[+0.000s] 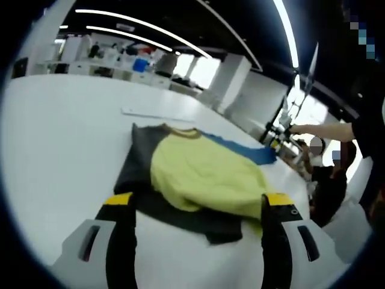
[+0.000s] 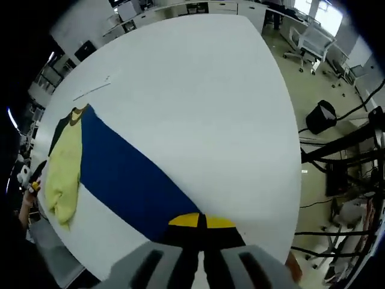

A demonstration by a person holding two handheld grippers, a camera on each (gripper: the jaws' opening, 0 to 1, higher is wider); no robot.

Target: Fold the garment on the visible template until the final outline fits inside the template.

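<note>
While I held both grippers over the white table (image 2: pixel 198 90), the garment (image 1: pixel 198 174) lay spread on its surface, a shirt with a yellow front, dark grey sides and a blue sleeve. In the left gripper view my left gripper (image 1: pixel 197 208) stood with its jaws wide apart, the yellow-tipped fingers (image 1: pixel 119 200) framing the near edge of the shirt and closing on nothing. The yellow panel bulged up in soft folds between them, with the dark grey cloth showing under it at the near hem and along the left side. The blue sleeve (image 1: pixel 249 150) ran out on the far side of the shirt toward the table's edge. A thin pale strip (image 1: pixel 157 114) lay flat on the table just beyond the collar; I could not tell what it was.

In the right gripper view my right gripper (image 2: pixel 202 224) had its jaws brought together, the yellow tips touching, pinched on the end of the blue sleeve, which stretched away from the tips as a long taut band to the yellow body near the far table edge. Beyond the table, on the floor, stood office chairs (image 2: pixel 310 39) and black cables (image 2: pixel 337 144). A person's outstretched arm (image 1: pixel 322 129) showed past the far edge of the table in the left gripper view
</note>
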